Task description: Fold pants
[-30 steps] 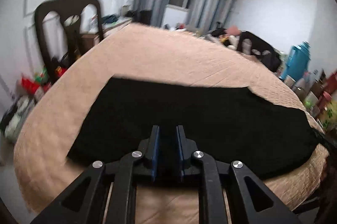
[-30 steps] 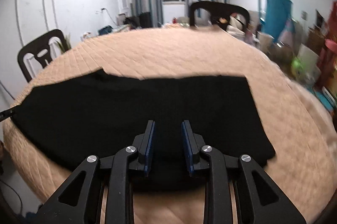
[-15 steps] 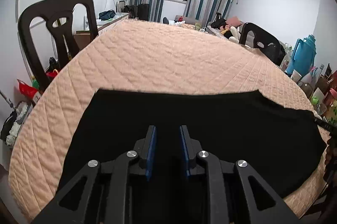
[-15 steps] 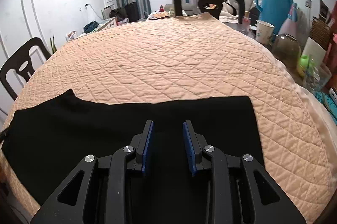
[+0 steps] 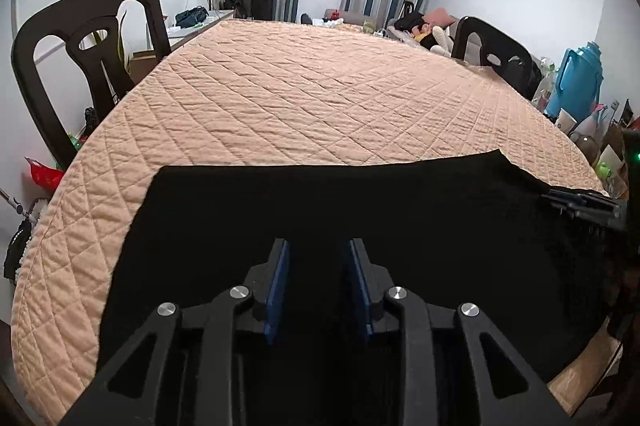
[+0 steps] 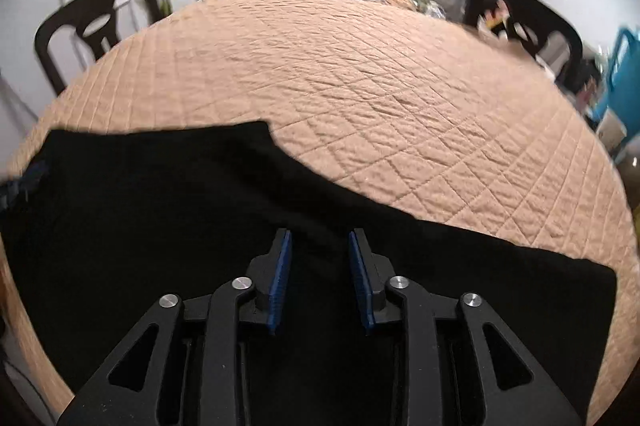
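Note:
Black pants (image 5: 360, 226) lie flat across the near part of a table under a peach quilted cover (image 5: 320, 97). My left gripper (image 5: 318, 246) hangs over the pants near their left end. Its jaws are opening, and no cloth shows pinched between the blue pads. My right gripper (image 6: 318, 238) is over the pants (image 6: 160, 205) below a stepped far edge. Its jaws are opening too, with nothing gripped. In the left wrist view the right gripper (image 5: 560, 199) shows at the pants' right end. At the left edge of the right wrist view the left gripper (image 6: 24, 181) is a blur.
Black chairs stand at the table's left (image 5: 80, 65) and far right (image 5: 496, 61). A blue thermos (image 5: 580, 77) and cups and bottles crowd the right side. The table's rounded near-left edge (image 5: 36, 266) drops to a cluttered floor.
Both pairs of jaws have widened. The right gripper has swept left along the pants, so their stepped far edge now shows. The left gripper has come closer over the cloth.

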A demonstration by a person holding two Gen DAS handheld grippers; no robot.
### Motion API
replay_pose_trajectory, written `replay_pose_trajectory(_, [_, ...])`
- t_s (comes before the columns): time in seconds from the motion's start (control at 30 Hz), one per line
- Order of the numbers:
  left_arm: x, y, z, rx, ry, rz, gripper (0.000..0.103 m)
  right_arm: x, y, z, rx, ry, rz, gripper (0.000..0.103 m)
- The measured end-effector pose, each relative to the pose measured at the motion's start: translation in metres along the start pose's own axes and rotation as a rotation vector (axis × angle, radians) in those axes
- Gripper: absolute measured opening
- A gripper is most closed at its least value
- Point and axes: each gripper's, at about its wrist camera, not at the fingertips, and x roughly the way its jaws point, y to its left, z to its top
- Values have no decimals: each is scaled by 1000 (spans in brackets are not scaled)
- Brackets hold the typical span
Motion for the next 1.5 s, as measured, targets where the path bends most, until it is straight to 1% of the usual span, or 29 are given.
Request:
replay_pose_trajectory(0.03, [-3,3,-2,-4,-4,-4,33,-2,-6,0,17,-3,0,32])
replay_pose_trajectory(0.1, [-7,11,-5,-9,-9,-4,33,-10,-16,-3,25,-36,2,32])
replay_pose_trajectory(0.17, [-12,18,-10,-9,-21,-5,33,-23,-39,-14,61,-69,1,32])
replay_pose_trajectory(0.23, [-18,25,-16,-14,-38,-13,33,-35,-63,-24,106,-89,-49,32])
replay_pose_trajectory(0.3, [-22,30,-21,-15,-50,-7,33,-50,-101,-41,204,-117,-116,32])
replay_pose_trajectory(0.33, [-24,33,-24,-16,-60,-6,33,-56,-115,-50,241,-128,-130,32])
replay_pose_trajectory(0.4, [-29,38,-29,-24,-79,5,33,-61,-139,-70,298,-116,-178,32])
replay_pose_trajectory(0.47, [-35,42,-34,-34,-96,14,33,-66,-149,-84,320,-123,-185,32])
replay_pose_trajectory(0.5, [-39,44,-37,-43,-102,20,33,-73,-149,-92,323,-148,-178,32])
replay_pose_trajectory(0.57, [-46,44,-43,-46,-109,35,33,-86,-141,-103,320,-164,-194,33])
replay_pose_trajectory(0.63, [-53,39,-48,-38,-120,47,33,-101,-126,-113,307,-189,-189,33])
replay_pose_trajectory(0.7, [-61,34,-54,-33,-134,38,34,-112,-98,-123,265,-228,-139,33])
replay_pose_trajectory(0.8, [-61,28,-65,-26,-132,36,35,-113,-65,-139,193,-234,-82,34])
replay_pose_trajectory(0.87, [-61,24,-71,-16,-161,57,35,-105,-51,-149,149,-240,-105,38])
replay_pose_trajectory(0.9, [-61,22,-72,-13,-167,70,35,-105,-44,-155,117,-285,-146,39])
replay_pose_trajectory(0.93, [-61,20,-71,-10,-167,84,35,-104,-43,-158,116,-298,-154,39])
replay_pose_trajectory(1.0, [-62,18,-70,-4,-161,103,35,-105,-46,-159,149,-305,-135,39])
replay_pose_trajectory(1.07, [-63,19,-70,-16,-162,103,35,-105,-48,-157,153,-298,-123,39])
replay_pose_trajectory(1.17, [-65,20,-72,-23,-162,104,35,-104,-44,-157,131,-295,-145,40])
replay_pose_trajectory(1.2, [-66,20,-72,-24,-161,106,35,-105,-44,-159,133,-295,-152,42])
replay_pose_trajectory(1.4, [-68,18,-74,-23,-150,116,36,-106,-54,-164,204,-290,-117,47])
replay_pose_trajectory(1.5, [-70,16,-72,-41,-150,123,36,-107,-49,-160,201,-273,-141,48])
